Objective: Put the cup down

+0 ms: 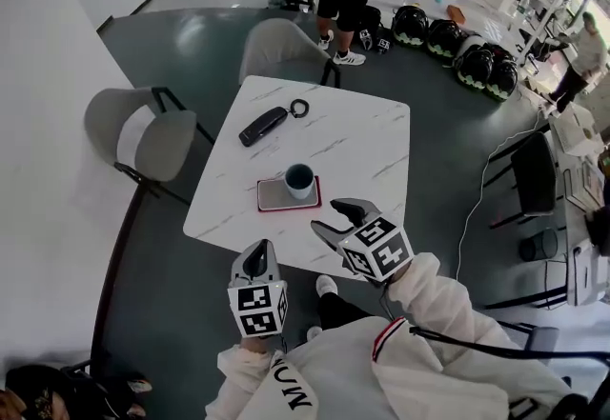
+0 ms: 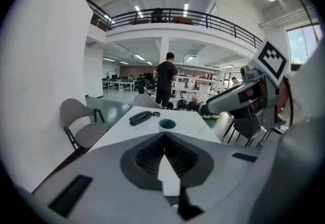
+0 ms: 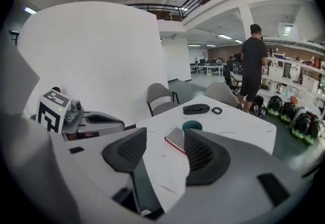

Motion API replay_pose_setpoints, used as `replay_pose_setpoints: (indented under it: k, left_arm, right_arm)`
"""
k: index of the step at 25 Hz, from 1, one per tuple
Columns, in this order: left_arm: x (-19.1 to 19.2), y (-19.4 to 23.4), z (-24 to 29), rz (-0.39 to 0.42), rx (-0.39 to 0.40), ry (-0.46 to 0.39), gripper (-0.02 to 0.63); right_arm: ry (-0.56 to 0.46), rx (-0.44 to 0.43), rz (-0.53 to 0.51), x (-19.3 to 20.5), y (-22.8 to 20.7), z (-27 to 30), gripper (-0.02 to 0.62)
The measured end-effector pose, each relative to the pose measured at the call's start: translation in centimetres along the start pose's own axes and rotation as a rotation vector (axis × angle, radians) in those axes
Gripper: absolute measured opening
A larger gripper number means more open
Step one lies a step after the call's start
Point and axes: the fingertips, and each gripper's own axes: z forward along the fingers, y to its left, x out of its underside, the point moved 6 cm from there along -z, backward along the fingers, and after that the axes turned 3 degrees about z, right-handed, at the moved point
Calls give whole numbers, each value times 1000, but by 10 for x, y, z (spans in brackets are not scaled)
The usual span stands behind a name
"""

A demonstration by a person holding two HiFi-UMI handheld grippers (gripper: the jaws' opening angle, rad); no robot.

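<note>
— Head view first: where is the cup (image 1: 299,180)?
— It stands upright on a red-edged mat (image 1: 274,197) near the front of the white worktop (image 1: 367,147), and neither pair of tongs touches it. A black handset (image 1: 263,126) lies further back, well apart from it
— And the tongs there?
— The left tongs (image 1: 255,256) hang just off the worktop's near edge with their tips pressed together. The right tongs (image 1: 340,223) sit over that edge, just right of the mat, spread wide and empty
— What does the left gripper view show?
— The two jaws meet in a closed point with nothing between them. The cup's teal inside shows just past the tip, out on the worktop, and the right tongs cross the right side of the frame
— And the right gripper view?
— The jaws stand far apart, with only bare worktop and a corner of the mat between them. The cup is behind the right jaw, partly hidden and untouched. A person in black (image 3: 252,65) stands beyond the far end
</note>
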Motion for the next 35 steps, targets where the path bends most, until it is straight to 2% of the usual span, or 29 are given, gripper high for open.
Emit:
replay_pose_setpoints:
  k: [8, 11, 14, 16, 20, 21, 28, 35]
  left_arm:
    - [7, -36, -60, 43, 48, -59, 9]
    - [16, -47, -85, 46, 67, -73, 9]
    - [26, -57, -107, 46, 86, -83, 9]
    - [33, -63, -118, 48, 93, -82, 9]
    - [42, -75, -136, 54, 123, -91, 9]
    - [42, -78, -139, 59, 131, -95, 9]
    - [31, -97, -162, 75, 166, -120, 9]
    - [22, -105, -167, 76, 165, -142, 9]
  right_arm:
    - [-84, 41, 47, 37, 48, -55, 206]
    - [-107, 69, 96, 54, 63, -74, 135]
    - [-133, 90, 157, 72, 74, -91, 129]
    - [-162, 108, 183, 81, 79, -103, 60]
    - [-208, 136, 222, 98, 87, -124, 52]
    - [-216, 151, 227, 101, 87, -129, 22]
    - [-237, 206, 234, 115, 94, -161, 6]
    - [-271, 198, 212, 113, 100, -168, 6]
